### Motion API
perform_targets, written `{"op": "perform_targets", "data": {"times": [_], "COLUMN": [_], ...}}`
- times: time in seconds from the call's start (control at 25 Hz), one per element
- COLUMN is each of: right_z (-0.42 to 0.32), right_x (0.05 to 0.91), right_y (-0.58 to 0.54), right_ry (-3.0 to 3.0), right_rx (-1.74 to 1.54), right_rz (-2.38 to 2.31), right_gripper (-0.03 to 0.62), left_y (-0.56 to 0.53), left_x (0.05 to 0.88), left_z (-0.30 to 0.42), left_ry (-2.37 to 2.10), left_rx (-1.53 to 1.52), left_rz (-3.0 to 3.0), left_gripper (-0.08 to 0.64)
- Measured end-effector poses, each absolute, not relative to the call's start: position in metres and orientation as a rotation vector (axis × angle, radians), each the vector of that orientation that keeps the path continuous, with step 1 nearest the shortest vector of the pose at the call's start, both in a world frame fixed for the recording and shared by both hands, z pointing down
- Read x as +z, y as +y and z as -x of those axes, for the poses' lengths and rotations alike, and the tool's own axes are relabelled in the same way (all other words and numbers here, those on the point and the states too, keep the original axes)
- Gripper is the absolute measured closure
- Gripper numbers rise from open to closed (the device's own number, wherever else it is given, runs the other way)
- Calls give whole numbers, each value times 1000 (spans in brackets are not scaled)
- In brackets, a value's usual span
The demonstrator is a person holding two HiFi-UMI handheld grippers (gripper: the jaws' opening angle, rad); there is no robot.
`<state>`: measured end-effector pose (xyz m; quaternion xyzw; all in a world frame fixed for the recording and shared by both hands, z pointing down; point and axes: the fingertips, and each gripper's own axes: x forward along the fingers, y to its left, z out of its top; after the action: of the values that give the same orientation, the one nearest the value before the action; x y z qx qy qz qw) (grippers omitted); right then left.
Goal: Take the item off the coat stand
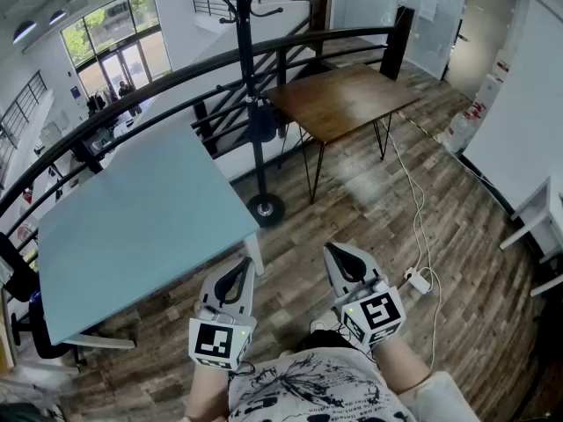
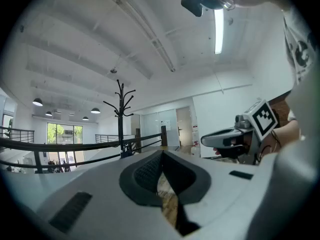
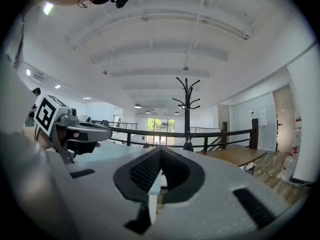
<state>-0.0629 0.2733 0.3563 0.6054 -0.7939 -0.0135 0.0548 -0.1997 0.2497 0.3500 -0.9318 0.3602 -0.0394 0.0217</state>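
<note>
A tall black coat stand [image 1: 250,69] rises beside the railing, past the corner of the light blue table. A dark blue item [image 1: 261,122] hangs low on its pole, above the round base [image 1: 265,208]. Both grippers are held close to the person's body, far short of the stand. My left gripper [image 1: 241,268] is shut with nothing in it, and so is my right gripper [image 1: 339,253]. In the left gripper view the stand [image 2: 120,119] shows far off beyond the shut gripper [image 2: 161,155]. In the right gripper view the stand [image 3: 186,114] and the item [image 3: 188,146] lie beyond the shut gripper [image 3: 160,151].
A light blue table [image 1: 132,227] fills the left. A brown wooden table [image 1: 343,99] stands right of the stand. A black railing [image 1: 158,86] runs behind both. On the wooden floor, a white cable leads to a power strip [image 1: 418,280] at the right.
</note>
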Motion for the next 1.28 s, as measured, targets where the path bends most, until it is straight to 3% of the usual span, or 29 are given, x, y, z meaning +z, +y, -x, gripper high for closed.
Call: {"op": "perform_targets", "data": {"times": [0.84,1.28], "right_z": [78,29], "right_x": [371,393], "right_y": [267,175], "right_ry": [-2458,-2538], "right_rx": [75,121], "right_rz": [-1811,-1746], "right_gripper": [600,600], "left_y": [237,161], "left_x": [360,383], "left_z": [207,172], "left_ry": [1141,1287], "left_rx": [-91,-139], "left_rz": [2918,2874], "left_gripper": [555,555]}}
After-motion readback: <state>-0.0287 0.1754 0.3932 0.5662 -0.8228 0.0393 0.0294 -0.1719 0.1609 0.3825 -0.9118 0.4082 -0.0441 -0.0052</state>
